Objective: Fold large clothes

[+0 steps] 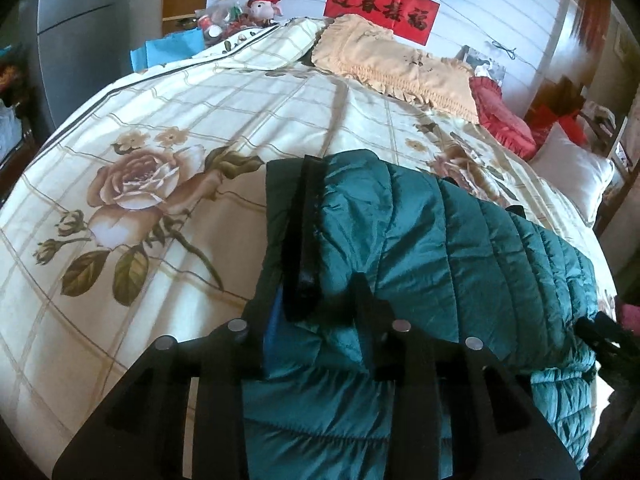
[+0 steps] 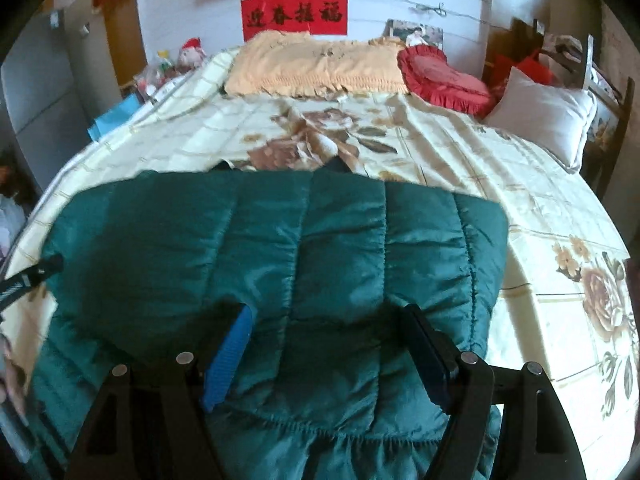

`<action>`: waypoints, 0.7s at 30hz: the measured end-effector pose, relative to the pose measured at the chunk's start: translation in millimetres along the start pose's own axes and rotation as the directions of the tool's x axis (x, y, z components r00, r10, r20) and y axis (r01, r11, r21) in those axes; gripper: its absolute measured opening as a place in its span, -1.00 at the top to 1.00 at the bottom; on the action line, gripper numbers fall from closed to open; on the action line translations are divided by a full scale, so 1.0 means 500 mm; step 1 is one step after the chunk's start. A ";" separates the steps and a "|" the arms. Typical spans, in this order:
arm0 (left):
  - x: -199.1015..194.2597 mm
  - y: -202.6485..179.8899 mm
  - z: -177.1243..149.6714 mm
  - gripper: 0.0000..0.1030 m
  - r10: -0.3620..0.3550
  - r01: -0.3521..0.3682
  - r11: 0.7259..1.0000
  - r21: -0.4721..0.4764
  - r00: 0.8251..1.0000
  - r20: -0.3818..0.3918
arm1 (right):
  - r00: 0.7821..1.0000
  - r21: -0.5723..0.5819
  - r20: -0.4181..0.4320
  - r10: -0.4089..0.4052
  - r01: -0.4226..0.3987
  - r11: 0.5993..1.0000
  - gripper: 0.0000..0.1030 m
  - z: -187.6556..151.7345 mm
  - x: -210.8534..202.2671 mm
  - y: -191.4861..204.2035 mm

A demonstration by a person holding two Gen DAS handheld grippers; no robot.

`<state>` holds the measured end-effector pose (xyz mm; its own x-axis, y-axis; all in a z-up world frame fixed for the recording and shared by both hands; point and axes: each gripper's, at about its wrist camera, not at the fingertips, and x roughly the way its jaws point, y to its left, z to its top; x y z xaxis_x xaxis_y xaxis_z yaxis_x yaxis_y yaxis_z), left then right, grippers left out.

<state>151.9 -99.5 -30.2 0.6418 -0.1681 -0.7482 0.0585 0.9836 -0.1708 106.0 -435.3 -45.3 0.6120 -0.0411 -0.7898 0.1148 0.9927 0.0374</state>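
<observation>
A large teal quilted jacket (image 1: 440,240) lies folded over on the floral bedspread (image 1: 200,160); it also fills the near part of the right wrist view (image 2: 300,248). A black zipper band (image 1: 308,232) runs along its near edge. My left gripper (image 1: 316,308) is shut on the jacket, with fabric bunched between its fingers. My right gripper (image 2: 324,328) is open, its blue-padded fingers (image 2: 232,352) spread wide with jacket fabric lying between them. The right gripper's tip shows at the left wrist view's right edge (image 1: 604,336), and the left gripper shows at the right wrist view's left edge (image 2: 28,280).
At the headboard end lie a peach frilled pillow (image 2: 316,64), a red heart cushion (image 2: 444,80) and a white pillow (image 2: 548,116). A red banner (image 2: 294,14) hangs on the wall. Toys and clutter (image 1: 240,16) sit on a side stand left of the bed.
</observation>
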 end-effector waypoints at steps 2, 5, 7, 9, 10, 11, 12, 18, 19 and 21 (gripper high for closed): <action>-0.022 -0.004 0.002 0.38 0.019 -0.019 1.000 0.013 0.999 0.032 | 1.000 -0.016 0.028 -0.002 0.002 1.000 -0.45 0.000 -0.026 0.003; -0.058 -0.009 0.010 0.38 0.023 -0.025 0.999 0.021 0.996 0.085 | 0.998 -0.036 0.065 0.000 0.002 0.999 -0.45 0.004 -0.059 0.007; -0.076 -0.013 0.018 0.38 0.009 -0.012 1.000 0.023 0.994 0.112 | 0.997 -0.039 0.080 0.006 -0.002 0.999 -0.45 0.009 -0.074 0.007; -0.093 -0.023 0.025 0.38 -0.005 0.001 0.999 0.034 0.991 0.131 | 0.996 -0.039 0.088 0.007 -0.004 0.999 -0.45 0.017 -0.080 0.009; -0.097 -0.028 0.028 0.38 -0.009 0.004 0.999 0.039 0.991 0.135 | 0.996 -0.040 0.090 0.005 -0.002 0.999 -0.45 0.021 -0.079 0.009; -0.101 -0.034 0.030 0.38 -0.015 0.009 0.999 0.045 0.990 0.137 | 0.996 -0.041 0.089 0.003 0.001 0.999 -0.45 0.024 -0.076 0.011; -0.103 -0.039 0.031 0.38 -0.022 0.015 0.999 0.050 0.990 0.140 | 0.996 -0.039 0.087 0.000 0.004 0.999 -0.45 0.028 -0.070 0.010; -0.071 -0.082 0.029 0.23 -0.031 0.018 0.994 0.107 0.992 0.119 | 0.998 0.000 0.055 -0.019 0.019 1.000 -0.45 0.048 -0.014 0.001; -0.064 -0.087 0.028 0.23 -0.029 0.015 0.993 0.114 0.992 0.119 | 0.999 0.005 0.043 -0.033 0.033 0.999 -0.45 0.050 0.003 -0.001; -0.042 -0.096 0.026 0.23 -0.017 0.003 0.991 0.131 0.994 0.106 | 0.998 0.019 0.028 -0.051 0.050 0.999 -0.45 0.052 0.025 -0.011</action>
<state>145.6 -142.3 1.9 0.7180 -0.1771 -0.6731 0.1601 0.9832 -0.0879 133.1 -444.2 -39.4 0.6273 -0.0945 -0.7731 0.1601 0.9871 0.0092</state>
